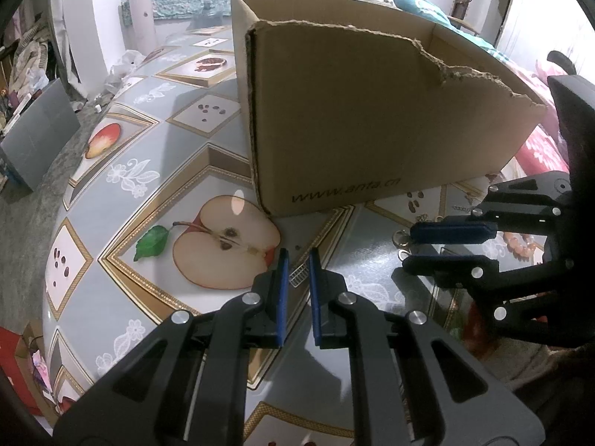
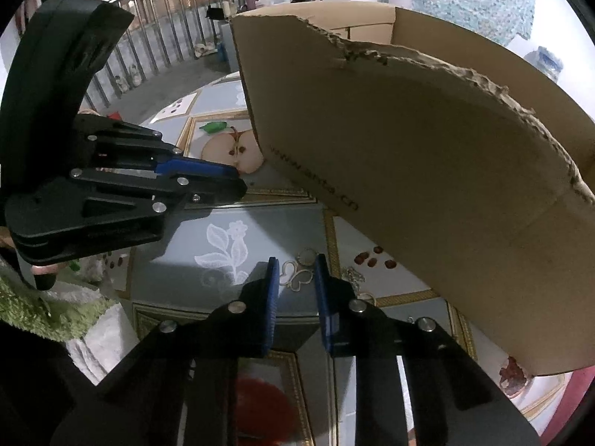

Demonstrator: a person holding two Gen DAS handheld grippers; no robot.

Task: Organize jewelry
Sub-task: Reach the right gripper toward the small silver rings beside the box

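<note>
A small silver mesh piece of jewelry (image 1: 297, 277) sits between the blue pads of the left gripper (image 1: 298, 260), whose jaws stand close together with only a narrow gap; whether the pads actually press on the piece cannot be told. It lies just at the edge of the apple-half picture (image 1: 227, 241) printed on the table cover (image 1: 178, 156).

To the right, a butterfly-shaped pendant (image 2: 297, 277) lies on the table between the tips of the right gripper (image 2: 297, 269). That gripper's jaws are a little apart and the pads do not seem to touch the pendant. Just beyond it lies a ring (image 2: 305, 256), and to the right a silvery chain cluster (image 2: 353, 275) near the right finger. In the left wrist view a string of orange beads (image 1: 520, 247) shows behind the right gripper, on the far right of the table.

A large cardboard box (image 1: 372, 119) with a torn top edge stands on the table just beyond both grippers, its near wall rising high above the jewelry and printed with a web address. On the near left of the right wrist view lies a green fuzzy cloth (image 2: 41, 304), and beyond the table a metal railing (image 2: 167, 26) runs across the far background
</note>
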